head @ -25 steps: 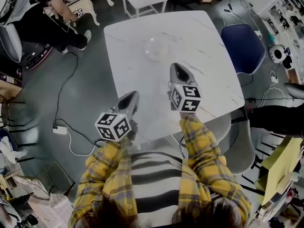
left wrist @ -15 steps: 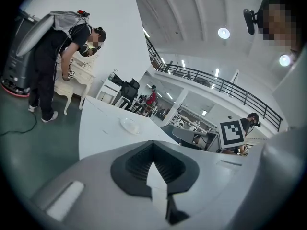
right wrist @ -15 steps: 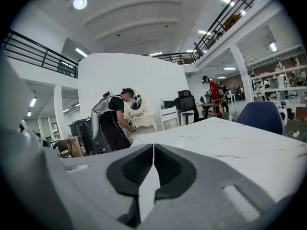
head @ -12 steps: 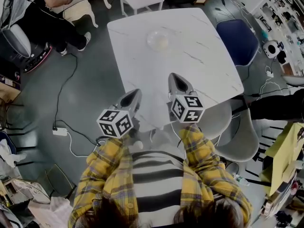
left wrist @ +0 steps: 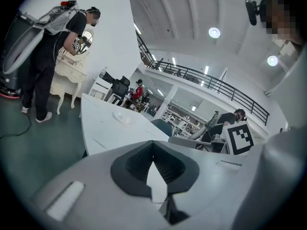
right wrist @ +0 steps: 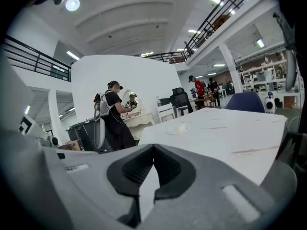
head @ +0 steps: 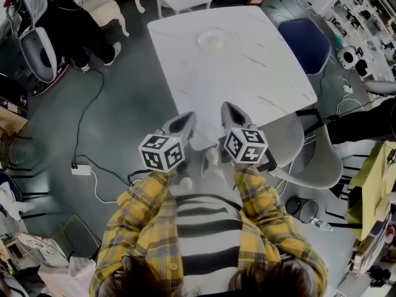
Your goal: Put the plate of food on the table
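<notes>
Plate of food (head: 213, 39) on white marble table (head: 247, 85), upper centre of head view, near the table's far edge, well apart from both grippers. Nothing touching it. Same plate small and distant past the jaws in both gripper views.

Left gripper (head: 184, 121) at lower centre-left, by the table's near corner. Fingers (left wrist: 136, 162) pressed together at the tips, nothing pinched, only bare tabletop showing beyond them.

Right gripper (head: 229, 109) just beside it, at the near table edge, tip over the marble. Fingers (right wrist: 168, 169) likewise closed tip to tip, empty, touching nothing.

Marker cubes (head: 162, 151) facing up toward the head camera, yellow plaid sleeves (head: 142, 228) behind them at bottom of frame.

Blue chair (head: 303, 39) at the table's upper right, grey chair (head: 309, 153) at lower right. Person in black (head: 68, 23) at upper left, by a cream dresser. White cable (head: 86, 122) trailing across the grey floor at left.
</notes>
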A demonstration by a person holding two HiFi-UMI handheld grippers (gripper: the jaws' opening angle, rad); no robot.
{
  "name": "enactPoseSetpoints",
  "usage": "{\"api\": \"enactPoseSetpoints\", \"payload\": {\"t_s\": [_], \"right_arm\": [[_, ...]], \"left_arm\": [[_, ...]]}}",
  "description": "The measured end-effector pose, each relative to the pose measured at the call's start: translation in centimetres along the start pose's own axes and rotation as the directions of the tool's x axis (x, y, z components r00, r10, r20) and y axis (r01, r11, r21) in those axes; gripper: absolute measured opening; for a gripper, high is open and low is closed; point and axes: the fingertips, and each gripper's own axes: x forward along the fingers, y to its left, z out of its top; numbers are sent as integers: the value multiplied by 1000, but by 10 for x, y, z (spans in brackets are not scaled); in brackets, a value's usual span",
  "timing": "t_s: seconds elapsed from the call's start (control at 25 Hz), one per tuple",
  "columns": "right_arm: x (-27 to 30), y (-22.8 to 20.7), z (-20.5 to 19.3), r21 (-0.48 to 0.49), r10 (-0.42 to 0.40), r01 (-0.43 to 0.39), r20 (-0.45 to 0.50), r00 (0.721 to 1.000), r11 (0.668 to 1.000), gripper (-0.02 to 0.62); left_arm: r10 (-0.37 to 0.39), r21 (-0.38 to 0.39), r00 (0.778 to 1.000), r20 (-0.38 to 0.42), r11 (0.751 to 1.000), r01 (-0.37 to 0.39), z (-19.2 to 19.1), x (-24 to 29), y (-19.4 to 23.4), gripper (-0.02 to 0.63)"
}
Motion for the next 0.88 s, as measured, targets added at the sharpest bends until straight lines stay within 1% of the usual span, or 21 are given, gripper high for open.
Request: {"api": "enactPoseSetpoints", "payload": {"t_s": [0.16,0.32,0.52,0.72,0.88], "right_arm": [[-25,15,-5,3,-21,21,22,1000,1000,0],[-51,21,-14,14,-47,47,34,998,999,0],[-70,28,-27,37,-48,47,21,999,998,-2],[-77,35,-29,50,-25,24,23,999,998,-2],[-83,33,-27,66,-10,8,25,1000,998,-2]], "left_arm": [[-35,34,999,-12,999,35,-8,-11,-15,-5],[-66,46,998,-16,997,66,-15,-16,-28,-5],[-99,57,995,-24,993,100,-23,-21,-44,-3],[-105,74,994,-11,992,105,-21,-27,-52,-4],[-91,71,996,-9,993,92,-25,-30,-57,-3]]}}
